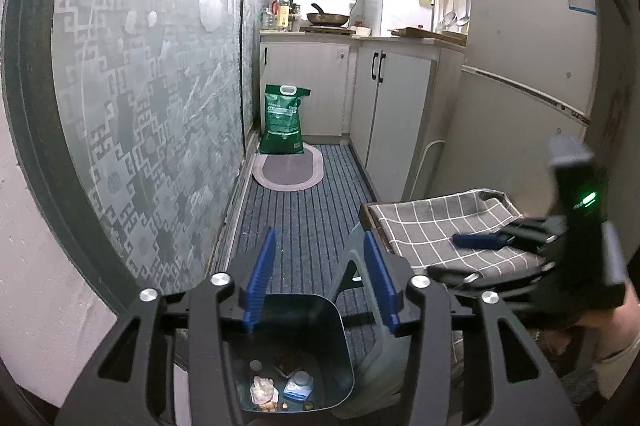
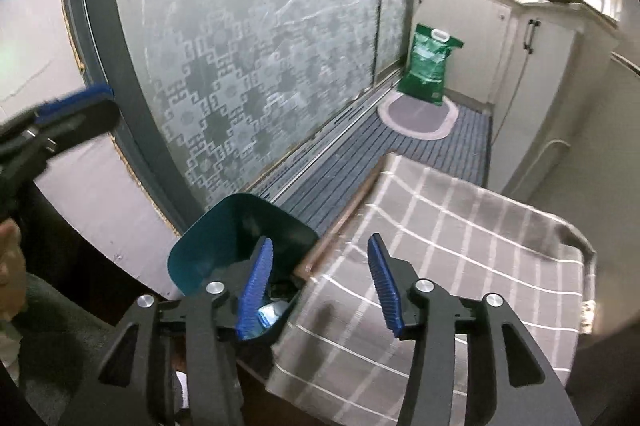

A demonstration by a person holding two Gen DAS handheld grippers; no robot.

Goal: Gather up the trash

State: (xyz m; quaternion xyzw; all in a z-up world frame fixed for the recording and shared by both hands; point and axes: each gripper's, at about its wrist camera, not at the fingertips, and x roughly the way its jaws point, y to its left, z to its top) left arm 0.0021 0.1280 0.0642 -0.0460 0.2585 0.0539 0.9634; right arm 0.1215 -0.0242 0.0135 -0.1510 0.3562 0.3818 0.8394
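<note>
Left tool (image 1: 320, 282): blue pads stand apart with nothing between them; it hangs over the trash bin, pointing down and forward.
Right tool (image 2: 322, 286): blue pads apart, nothing gripped; it hangs over the near edge of the checked cloth. In the left wrist view it shows blurred at 3 o'clock, held by a hand (image 1: 612, 326).
Trash bin (image 1: 340, 350): dark teal, open-topped, on the floor at 6 o'clock in the left wrist view, just beside the covered desk.
Trash (image 1: 264, 392): a crumpled pale wad, a small white-capped container (image 1: 299, 384) and brownish scraps lie on the bin's bottom.
Desk (image 2: 460, 234): low, covered by a grey cloth with white checks; its top holds nothing that shows.
Floor: a dark striped mat (image 1: 304, 210) runs toward 12 o'clock, ending at an oval rug (image 1: 288, 174).
Green sack (image 1: 282, 120): upright at the far end, against the white cabinets.
Sliding door (image 1: 152, 98): frosted patterned glass from 9 to 11 o'clock.
Fridge (image 1: 528, 38): at 2 o'clock.
</note>
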